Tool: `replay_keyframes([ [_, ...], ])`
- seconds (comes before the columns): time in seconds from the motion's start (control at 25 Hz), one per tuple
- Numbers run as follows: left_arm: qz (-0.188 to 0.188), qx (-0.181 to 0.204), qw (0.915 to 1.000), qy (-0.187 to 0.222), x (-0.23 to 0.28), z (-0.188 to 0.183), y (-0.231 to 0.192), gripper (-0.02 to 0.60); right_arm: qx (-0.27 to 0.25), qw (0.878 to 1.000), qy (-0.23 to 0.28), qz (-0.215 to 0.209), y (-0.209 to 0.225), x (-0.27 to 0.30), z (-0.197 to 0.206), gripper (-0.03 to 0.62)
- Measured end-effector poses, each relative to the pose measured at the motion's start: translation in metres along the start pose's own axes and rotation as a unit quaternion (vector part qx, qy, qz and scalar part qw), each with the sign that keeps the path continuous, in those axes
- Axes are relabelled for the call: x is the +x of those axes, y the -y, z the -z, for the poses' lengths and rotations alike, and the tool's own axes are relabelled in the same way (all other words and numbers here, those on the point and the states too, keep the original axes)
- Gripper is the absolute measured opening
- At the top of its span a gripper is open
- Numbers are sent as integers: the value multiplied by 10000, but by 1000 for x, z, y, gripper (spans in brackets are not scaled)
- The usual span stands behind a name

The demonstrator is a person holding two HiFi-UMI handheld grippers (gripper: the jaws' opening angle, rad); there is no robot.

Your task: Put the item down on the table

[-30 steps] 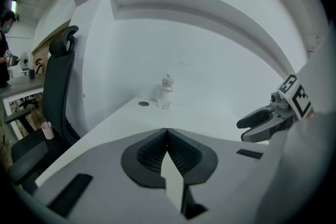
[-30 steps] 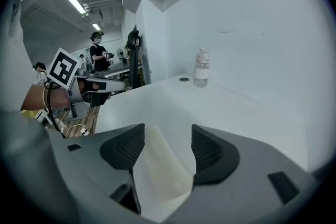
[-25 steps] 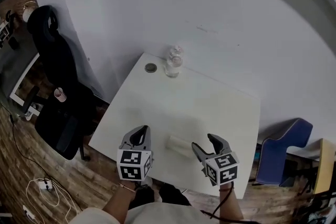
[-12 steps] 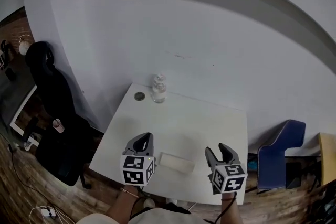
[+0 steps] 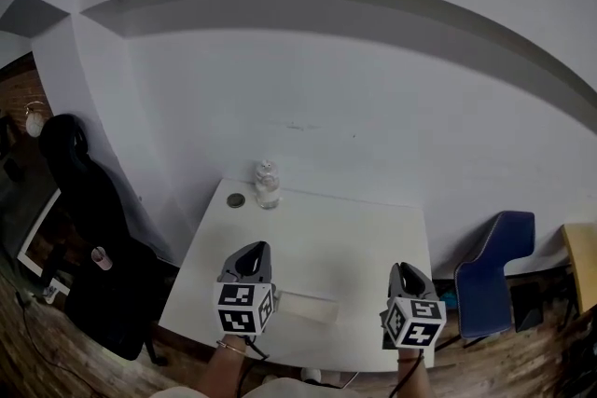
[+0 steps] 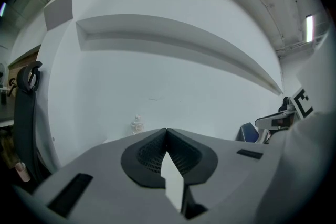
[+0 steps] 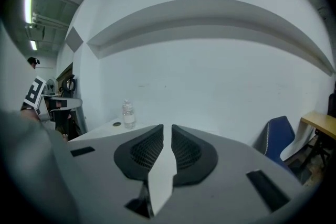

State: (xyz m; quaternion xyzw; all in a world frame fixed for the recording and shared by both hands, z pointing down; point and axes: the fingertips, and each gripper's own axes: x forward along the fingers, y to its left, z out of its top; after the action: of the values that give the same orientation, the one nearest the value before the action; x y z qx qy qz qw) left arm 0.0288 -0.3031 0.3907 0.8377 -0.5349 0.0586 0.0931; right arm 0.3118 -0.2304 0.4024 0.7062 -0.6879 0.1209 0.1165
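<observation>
The pale, flat rectangular block (image 5: 306,306) lies on the white square surface (image 5: 354,238) near its 6 o'clock edge. It rests flat with nothing gripping it, so the task looks done. The left claw (image 5: 252,249) is clenched, jaws meeting at the tips with nothing between them. The right claw (image 5: 407,268) has just been closing and is almost clenched, with a thin slit left and nothing in it. Both point toward 12 o'clock, probably held clear so as not to nudge the block. The block sits between them, at 3 o'clock from the left claw and at 9 o'clock from the right, which is farther off.
</observation>
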Motion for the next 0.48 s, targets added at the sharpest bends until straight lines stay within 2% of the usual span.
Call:
replay_keyframes([
  [0.16,5,29,10000,43,3,-4,1,17,-21,9993,225,310,13,-9,-9,46],
  [0.48,-51,32,10000,54,3,-4,-6,17,54,9974,284,660,25,-11,-10,41],
])
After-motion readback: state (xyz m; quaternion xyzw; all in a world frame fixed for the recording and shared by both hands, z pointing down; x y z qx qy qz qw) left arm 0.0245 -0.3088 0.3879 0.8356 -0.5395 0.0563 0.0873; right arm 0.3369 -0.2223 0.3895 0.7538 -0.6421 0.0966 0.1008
